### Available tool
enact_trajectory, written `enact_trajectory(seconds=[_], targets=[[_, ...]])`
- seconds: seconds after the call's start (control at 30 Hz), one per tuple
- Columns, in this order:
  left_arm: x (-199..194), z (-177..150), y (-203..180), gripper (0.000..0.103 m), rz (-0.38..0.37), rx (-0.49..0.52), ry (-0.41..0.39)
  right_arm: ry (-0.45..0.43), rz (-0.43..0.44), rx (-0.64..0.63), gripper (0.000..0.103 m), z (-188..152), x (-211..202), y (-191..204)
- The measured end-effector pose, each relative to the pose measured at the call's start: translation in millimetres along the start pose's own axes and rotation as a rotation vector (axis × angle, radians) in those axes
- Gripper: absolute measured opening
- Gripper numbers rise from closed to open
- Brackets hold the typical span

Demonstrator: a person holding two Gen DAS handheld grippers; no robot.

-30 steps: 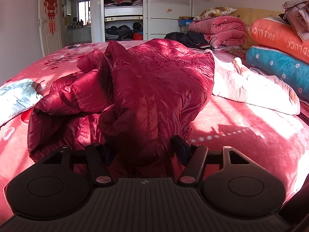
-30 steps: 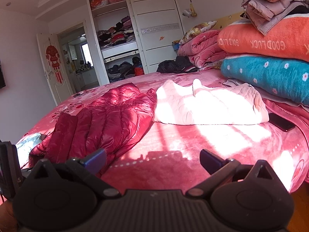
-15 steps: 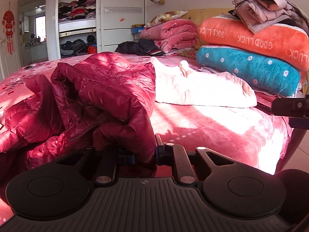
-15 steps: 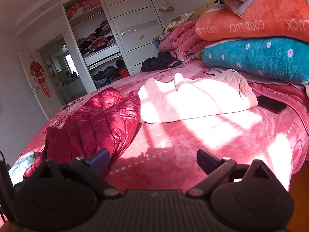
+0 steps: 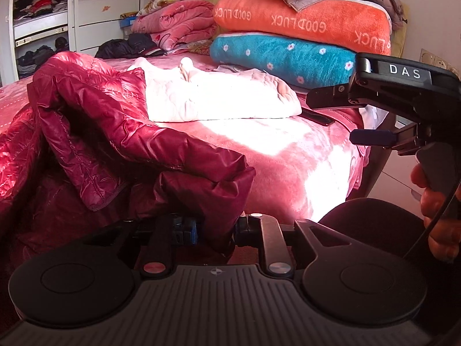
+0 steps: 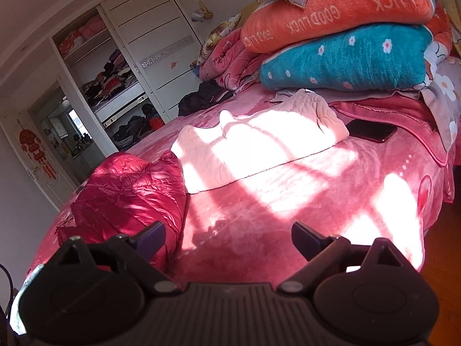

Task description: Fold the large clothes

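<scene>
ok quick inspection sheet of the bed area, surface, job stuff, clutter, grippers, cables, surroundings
surface: pink bedspread, sunlit patches.
job's things: red down jacket bunched on the bed; pale pink quilted garment lying beside it.
clutter: dark phone by the pink garment; orange pillow on teal pillow.
grippers: left gripper has jacket fabric between its jaws, which are opening; right gripper wide open, nothing between.
cables: black cable by the hand.
surroundings: open wardrobe full of clothes.

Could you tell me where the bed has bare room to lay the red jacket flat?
Bare bedspread lies between the red jacket, the pink garment and the near edge. Toward the headboard it's crowded: phone and stacked blankets.
</scene>
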State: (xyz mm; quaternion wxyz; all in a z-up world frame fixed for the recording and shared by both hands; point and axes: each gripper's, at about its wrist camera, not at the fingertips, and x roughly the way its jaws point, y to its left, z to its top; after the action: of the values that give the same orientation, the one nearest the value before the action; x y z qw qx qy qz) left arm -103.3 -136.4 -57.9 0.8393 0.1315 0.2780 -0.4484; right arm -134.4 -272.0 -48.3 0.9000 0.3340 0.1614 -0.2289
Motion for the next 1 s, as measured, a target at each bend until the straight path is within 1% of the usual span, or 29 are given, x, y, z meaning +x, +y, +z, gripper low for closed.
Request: enact_trajectory(seconds=[0.03,0.07,0.1,0.13,0.17,0.2,0.23,0.27,0.33,0.43,0.53,0.6,0.7,0.77,0.87,1.0], targets=[[-3,1,4,0.033,-0.006,-0.011,0.009,0.003,0.003,-0.002,0.094,0,0,0],[-7,3,7,0.046,-0.016,-0.017,0.015,0.007,0.006,-0.009,0.094,0,1,2],[-12,5,9,0.057,-0.021,-0.018,0.015,0.011,0.009,-0.016,0.094,1,2,4],[-19,6,11,0.077,-0.02,-0.016,0.009,0.014,0.012,-0.022,0.094,0,2,5],[-29,8,14,0.083,-0.015,-0.01,-0.001,0.018,0.019,-0.03,0.094,0,3,6],[-37,9,17,0.084,-0.013,-0.004,-0.007,0.02,0.028,-0.041,0.094,0,4,8],[-46,12,18,0.086,-0.021,-0.001,-0.008,0.021,0.033,-0.049,0.095,0,4,9],[-52,14,21,0.091,-0.026,-0.003,-0.009,0.022,0.04,-0.061,0.095,-1,4,11],[-66,20,29,0.096,-0.023,-0.014,-0.02,0.026,0.062,-0.085,0.095,-2,5,14],[-75,37,46,0.098,0.017,-0.045,-0.058,0.045,0.104,-0.131,0.095,-5,8,22],[-65,59,68,0.099,0.028,-0.117,-0.075,0.085,0.163,-0.197,0.095,-12,13,35],[-48,75,84,0.099,0.062,-0.166,-0.061,0.12,0.194,-0.244,0.095,-17,16,44],[-8,98,110,0.097,0.118,-0.224,-0.028,0.173,0.248,-0.3,0.095,-25,20,57],[16,111,127,0.092,0.166,-0.252,-0.009,0.204,0.277,-0.335,0.095,-32,22,65],[43,130,152,0.091,0.189,-0.285,0.008,0.262,0.3,-0.366,0.094,-39,27,71],[87,153,174,0.091,0.196,-0.307,0.055,0.345,0.293,-0.398,0.094,-49,38,77]])
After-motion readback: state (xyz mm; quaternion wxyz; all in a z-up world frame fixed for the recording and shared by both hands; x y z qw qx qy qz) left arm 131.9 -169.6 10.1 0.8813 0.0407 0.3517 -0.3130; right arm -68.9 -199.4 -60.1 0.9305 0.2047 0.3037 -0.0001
